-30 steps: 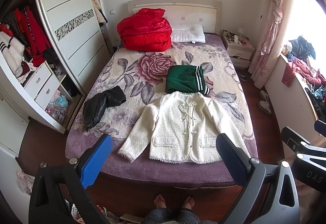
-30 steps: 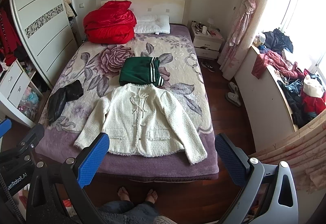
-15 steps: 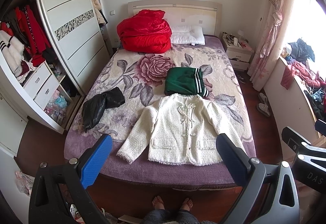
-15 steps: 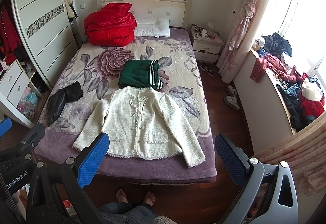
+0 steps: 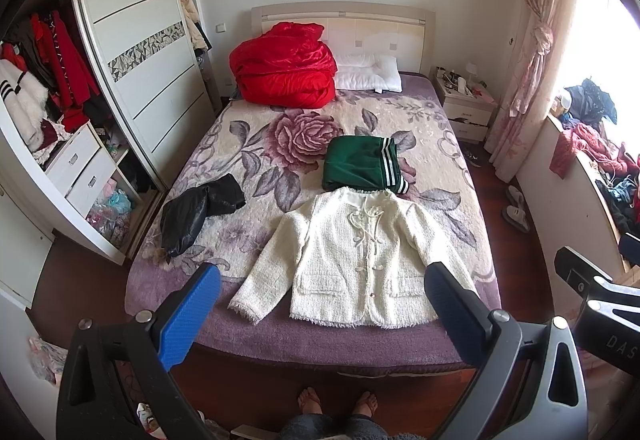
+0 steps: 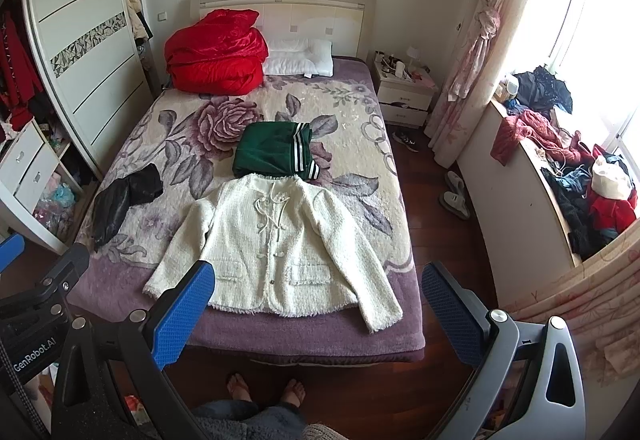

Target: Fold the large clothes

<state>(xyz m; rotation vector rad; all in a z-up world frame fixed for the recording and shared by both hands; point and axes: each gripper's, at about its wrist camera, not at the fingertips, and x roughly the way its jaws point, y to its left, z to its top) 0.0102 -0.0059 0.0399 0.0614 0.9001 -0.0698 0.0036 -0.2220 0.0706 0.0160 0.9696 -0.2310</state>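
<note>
A white fuzzy jacket (image 5: 360, 256) lies flat, front up, sleeves spread, at the foot of the bed; it also shows in the right wrist view (image 6: 276, 244). A folded green garment (image 5: 360, 163) with white stripes lies just beyond its collar and shows in the right wrist view too (image 6: 274, 153). A crumpled black garment (image 5: 196, 209) lies near the bed's left edge. My left gripper (image 5: 324, 312) is open and empty, held high above the bed's foot. My right gripper (image 6: 316, 308) is open and empty, likewise high and back from the jacket.
The floral bed cover (image 5: 280, 175) carries a red quilt (image 5: 284, 69) and a white pillow (image 5: 368, 71) at the headboard. A wardrobe (image 5: 132, 51) stands left, a nightstand (image 5: 466, 107) and a cluttered window ledge (image 6: 560, 175) right. The person's feet (image 5: 336, 400) stand on the wood floor.
Both cameras have drifted slightly up and back, so the bed and jacket sit a little lower and smaller in view. Both grippers stay open. The clothes have not moved.
</note>
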